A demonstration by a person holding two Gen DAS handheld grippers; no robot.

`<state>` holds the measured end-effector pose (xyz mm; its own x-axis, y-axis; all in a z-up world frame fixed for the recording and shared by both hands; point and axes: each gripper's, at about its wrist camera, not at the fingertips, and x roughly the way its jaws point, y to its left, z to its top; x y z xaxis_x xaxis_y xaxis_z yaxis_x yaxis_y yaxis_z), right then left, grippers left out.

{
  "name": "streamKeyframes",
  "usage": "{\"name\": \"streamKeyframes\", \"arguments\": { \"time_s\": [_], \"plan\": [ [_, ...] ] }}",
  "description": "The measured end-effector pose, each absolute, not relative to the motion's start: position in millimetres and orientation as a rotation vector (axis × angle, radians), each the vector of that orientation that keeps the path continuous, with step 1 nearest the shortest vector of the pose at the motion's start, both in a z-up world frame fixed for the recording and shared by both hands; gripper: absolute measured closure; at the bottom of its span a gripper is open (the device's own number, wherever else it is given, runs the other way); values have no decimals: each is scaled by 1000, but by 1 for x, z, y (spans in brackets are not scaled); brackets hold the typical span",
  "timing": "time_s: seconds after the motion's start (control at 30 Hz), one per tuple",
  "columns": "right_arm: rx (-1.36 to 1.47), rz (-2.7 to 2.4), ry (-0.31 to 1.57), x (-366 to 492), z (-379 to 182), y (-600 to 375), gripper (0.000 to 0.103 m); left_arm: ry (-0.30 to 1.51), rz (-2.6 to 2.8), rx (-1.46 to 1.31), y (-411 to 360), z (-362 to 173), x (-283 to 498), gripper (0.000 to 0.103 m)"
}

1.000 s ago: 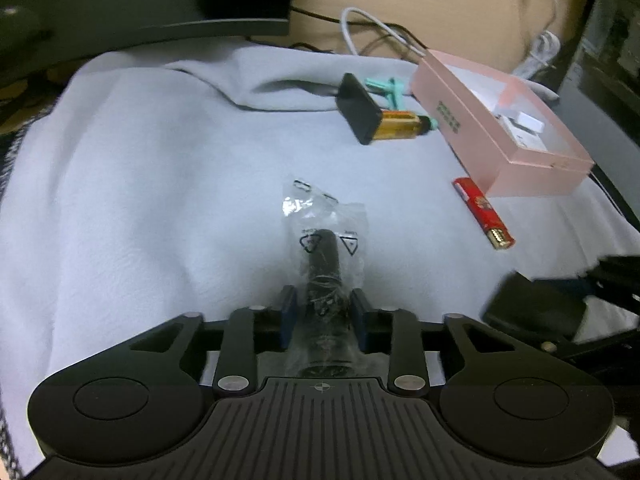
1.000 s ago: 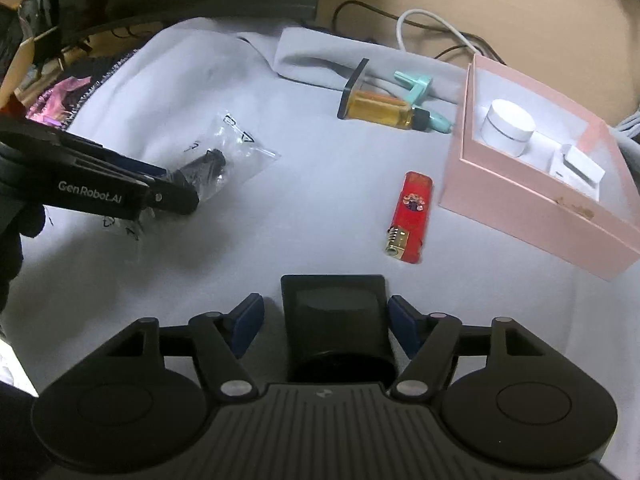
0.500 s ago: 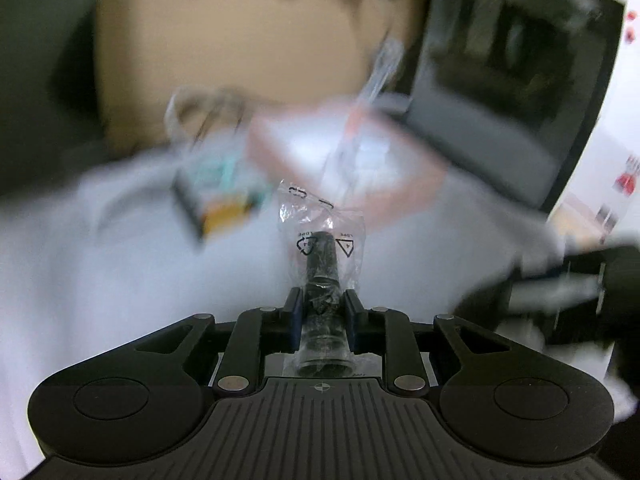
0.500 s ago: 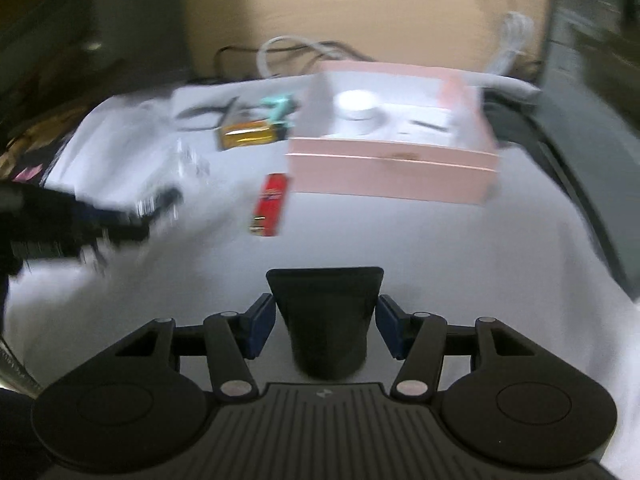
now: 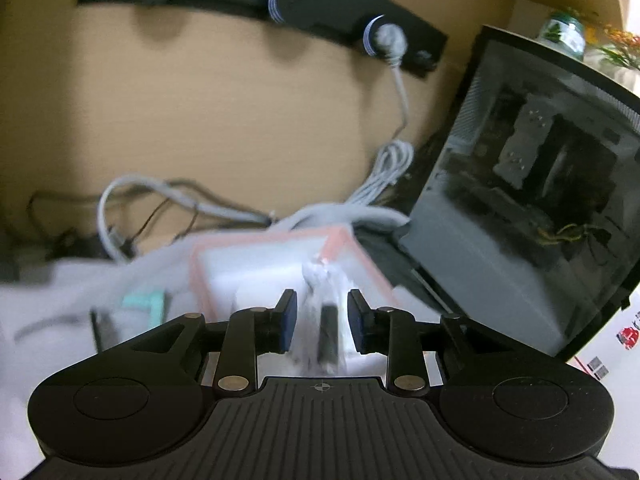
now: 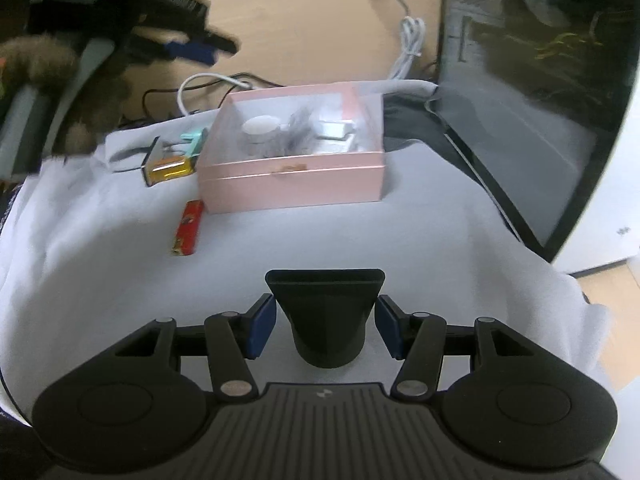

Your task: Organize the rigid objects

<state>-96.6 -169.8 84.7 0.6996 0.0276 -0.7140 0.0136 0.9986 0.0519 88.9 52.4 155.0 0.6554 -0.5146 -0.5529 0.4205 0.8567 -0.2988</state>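
Note:
My left gripper is open above the pink box; the clear bag with the black cylinder is blurred between its pads, falling free. In the right wrist view the bag is a grey blur inside the pink box, beside a white round jar. My right gripper holds a black flared nozzle between its blue pads, low over the white cloth. A red lighter and an amber bottle lie left of the box.
A teal plastic piece lies behind the amber bottle. A dark glass-sided computer case stands right of the box. White and black cables run along the wooden back wall. The cloth drops off at the right edge.
My left gripper has swung over the pink box and opened, letting go of the bagged cylinder. My right gripper has pulled back a little with the nozzle still in it.

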Motion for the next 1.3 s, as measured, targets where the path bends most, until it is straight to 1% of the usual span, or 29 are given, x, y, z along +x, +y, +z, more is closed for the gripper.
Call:
{"name": "streamKeyframes", "arguments": {
  "time_s": [0.17,0.27,0.43,0.5,0.57,0.63,0.7,0.83,0.93,1.07,1.13,1.23,1.3],
  "plan": [
    [104,-13,839,-93,75,-188,49,745,-484,-167,96,125,65,73],
    [112,4,831,-81,82,-193,49,810,-463,-187,123,104,44,73],
    [92,63,734,-26,134,-194,49,846,-392,-232,165,85,16,73],
    [95,82,679,12,164,-194,49,853,-351,-254,180,83,10,73],
    [157,104,622,52,189,-200,48,864,-309,-265,190,81,9,73],
    [246,132,630,92,201,-209,30,869,-260,-262,199,80,8,73],
    [300,117,638,118,203,-214,30,862,-229,-271,209,77,6,73],
    [282,89,661,118,181,-201,30,863,-186,-302,227,71,8,73],
    [172,116,706,98,151,-178,30,834,-210,-298,224,75,23,73],
    [-86,111,725,56,105,-136,30,771,-323,-253,193,89,65,73],
    [-164,124,736,34,88,-121,30,752,-354,-230,175,96,87,73],
    [-214,149,759,8,72,-107,30,758,-346,-165,143,98,129,73],
    [-217,154,780,-4,64,-104,30,796,-325,-101,123,92,155,73]
  ]
}}
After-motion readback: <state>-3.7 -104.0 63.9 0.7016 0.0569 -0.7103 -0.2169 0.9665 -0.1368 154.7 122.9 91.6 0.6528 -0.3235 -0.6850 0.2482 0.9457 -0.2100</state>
